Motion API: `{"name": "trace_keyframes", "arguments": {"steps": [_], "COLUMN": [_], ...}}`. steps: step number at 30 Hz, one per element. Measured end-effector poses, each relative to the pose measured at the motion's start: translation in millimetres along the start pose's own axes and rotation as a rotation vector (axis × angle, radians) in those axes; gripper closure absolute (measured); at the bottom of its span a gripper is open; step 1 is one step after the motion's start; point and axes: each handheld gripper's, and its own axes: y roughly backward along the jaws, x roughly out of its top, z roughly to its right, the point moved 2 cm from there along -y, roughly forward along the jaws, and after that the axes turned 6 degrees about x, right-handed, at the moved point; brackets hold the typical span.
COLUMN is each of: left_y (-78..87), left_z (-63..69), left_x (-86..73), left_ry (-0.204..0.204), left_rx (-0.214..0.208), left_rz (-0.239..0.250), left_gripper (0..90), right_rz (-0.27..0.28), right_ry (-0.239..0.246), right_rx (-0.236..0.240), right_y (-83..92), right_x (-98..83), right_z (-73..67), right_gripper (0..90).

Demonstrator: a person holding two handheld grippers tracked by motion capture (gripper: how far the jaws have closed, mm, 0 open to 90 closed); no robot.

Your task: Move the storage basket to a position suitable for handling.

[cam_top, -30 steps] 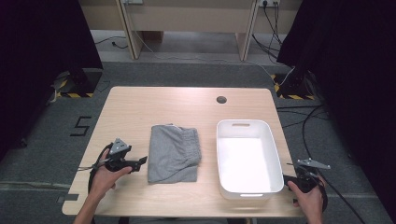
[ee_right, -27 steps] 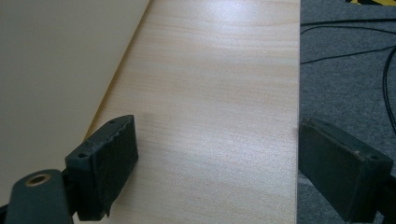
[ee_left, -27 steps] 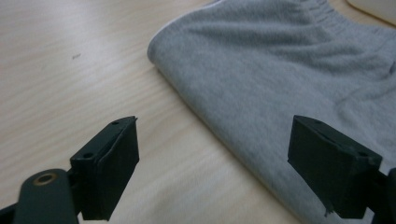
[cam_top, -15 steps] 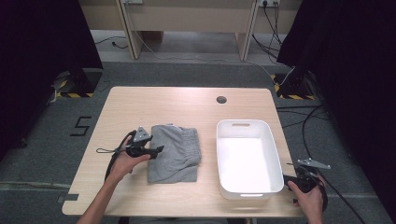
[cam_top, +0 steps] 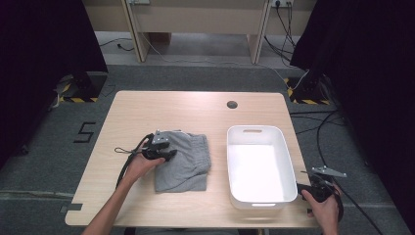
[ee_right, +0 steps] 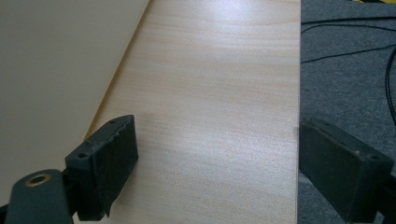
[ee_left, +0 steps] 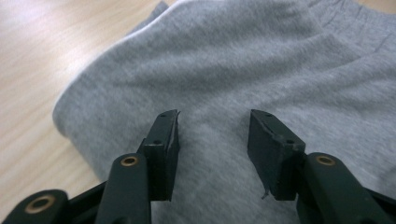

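A folded grey garment (cam_top: pixel 185 164) with an elastic waistband lies on the middle of the wooden table (cam_top: pixel 147 112). My left gripper (cam_top: pixel 164 152) rests on its left part, pointing right. In the left gripper view its jaws (ee_left: pixel 214 119) stand partly apart over the flat grey cloth (ee_left: pixel 243 60). They have just been closing, with cloth lying between the fingertips but not bunched or pinched. My right gripper (cam_top: pixel 318 188) sits at the table's front right corner. Its jaws (ee_right: pixel 215 140) are wide apart with only bare tabletop (ee_right: pixel 210 70) between them.
An empty white tub (cam_top: pixel 259 132) stands right of the garment, and its wall (ee_right: pixel 56 70) is close on the left of my right gripper. A small round hole (cam_top: pixel 232 104) is in the table's far side. Cables (cam_top: pixel 333 122) lie on the floor to the right.
My left gripper has moved right, from the bare table beside the garment onto its left part, and its jaws have narrowed. The right gripper has stayed put.
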Motion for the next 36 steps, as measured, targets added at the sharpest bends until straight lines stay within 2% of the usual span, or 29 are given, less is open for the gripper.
{"name": "trace_keyframes", "arguments": {"steps": [1, 2, 6, 10, 12, 13, 15, 21, 30, 31, 32, 34, 36], "left_y": [0.0, 3.4, 11.2, 28.4, 32.4, 39.4, 44.4, 68.5, 89.9, 95.5, 95.5, 103.8, 105.6], "left_z": [0.0, 1.7, 6.8, 18.0, 20.4, 25.2, 27.3, 40.5, 55.2, 59.6, 59.6, 71.4, 74.1], "left_x": [0.0, -4.3, -10.7, -20.4, -22.9, -29.2, -33.3, -55.0, -72.8, -76.2, -76.2, -81.8, -83.1], "left_ry": [0.000, 0.018, 0.026, 0.051, 0.051, 0.069, 0.073, 0.105, 0.130, 0.156, 0.156, 0.195, 0.197], "left_rx": [0.000, 0.002, 0.017, 0.049, 0.060, 0.059, 0.069, 0.048, 0.034, 0.038, 0.038, 0.016, 0.015], "left_rz": [0.000, 0.003, -0.003, -0.046, -0.051, -0.048, -0.044, -0.024, -0.010, -0.010, -0.010, -0.012, -0.011], "left_gripper": [53.2, 53.5, 54.2, 54.1, 54.0, 53.8, 53.7, 52.5, 51.4, 50.8, 49.8, 45.1, 42.4], "right_rz": [0.000, 0.000, 0.000, -0.001, 0.000, 0.000, 0.000, 0.000, 0.000, 0.000, 0.000, 0.000, 0.000], "right_ry": [0.000, 0.000, 0.001, -0.005, 0.002, 0.001, 0.001, 0.001, 0.000, -0.002, -0.002, 0.000, 0.001], "right_rx": [0.000, 0.000, -0.001, 0.000, -0.001, -0.001, -0.001, -0.002, -0.001, 0.000, 0.000, 0.000, 0.001], "right_y": [0.0, 0.0, 0.0, 0.1, 0.1, 0.1, 0.1, 0.1, 0.0, 0.0, 0.0, 0.0, -0.1], "right_x": [0.0, 0.0, 0.0, -0.2, -0.1, 0.0, -0.1, 0.0, 0.0, 0.0, 0.0, 0.0, 0.0], "right_z": [0.0, 0.0, 0.0, -0.8, -0.3, -0.2, -0.2, -0.2, 0.0, 0.0, 0.0, 0.1, 0.4], "right_gripper": [14.2, 14.2, 14.2, 14.2, 14.2, 14.2, 14.2, 14.2, 14.2, 14.1, 14.1, 14.2, 14.1]}}
